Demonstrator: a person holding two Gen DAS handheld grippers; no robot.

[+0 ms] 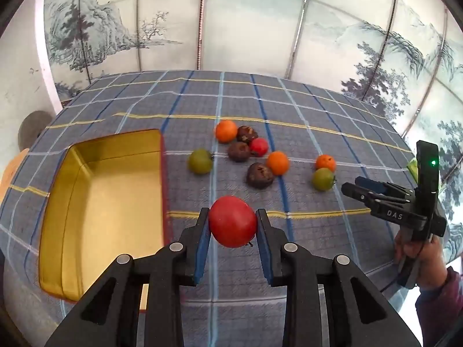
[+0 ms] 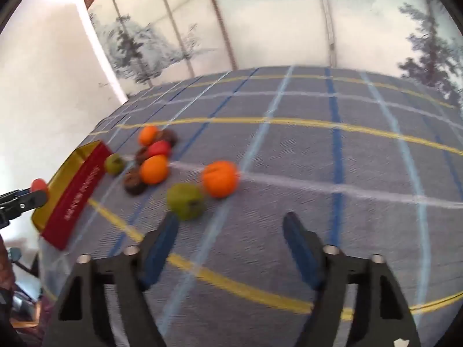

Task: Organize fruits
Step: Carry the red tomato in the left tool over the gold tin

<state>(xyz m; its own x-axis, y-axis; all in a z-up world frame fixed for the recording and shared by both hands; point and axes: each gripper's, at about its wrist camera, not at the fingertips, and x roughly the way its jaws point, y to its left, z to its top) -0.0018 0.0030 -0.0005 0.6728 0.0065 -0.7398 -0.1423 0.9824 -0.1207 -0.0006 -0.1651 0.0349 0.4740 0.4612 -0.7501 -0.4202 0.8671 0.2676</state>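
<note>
My left gripper [image 1: 232,221] is shut on a red fruit [image 1: 233,222] and holds it above the cloth, just right of the gold tray [image 1: 72,217]. Several fruits lie in a loose group beyond it: oranges [image 1: 226,130], green ones [image 1: 200,161], dark brown ones [image 1: 259,175] and a small red one [image 1: 259,147]. My right gripper [image 2: 230,231] is open and empty above the cloth, just short of a green fruit [image 2: 185,201] and an orange [image 2: 220,178]. It also shows at the right in the left wrist view [image 1: 351,185]. The held red fruit shows far left in the right wrist view [image 2: 39,185].
The table carries a blue-grey plaid cloth [image 1: 289,110]. The tray has a red outer wall [image 2: 72,193] and sits at the table's left side. A painted landscape screen [image 1: 231,20] stands behind the table. The table's edges fall away on the left and right.
</note>
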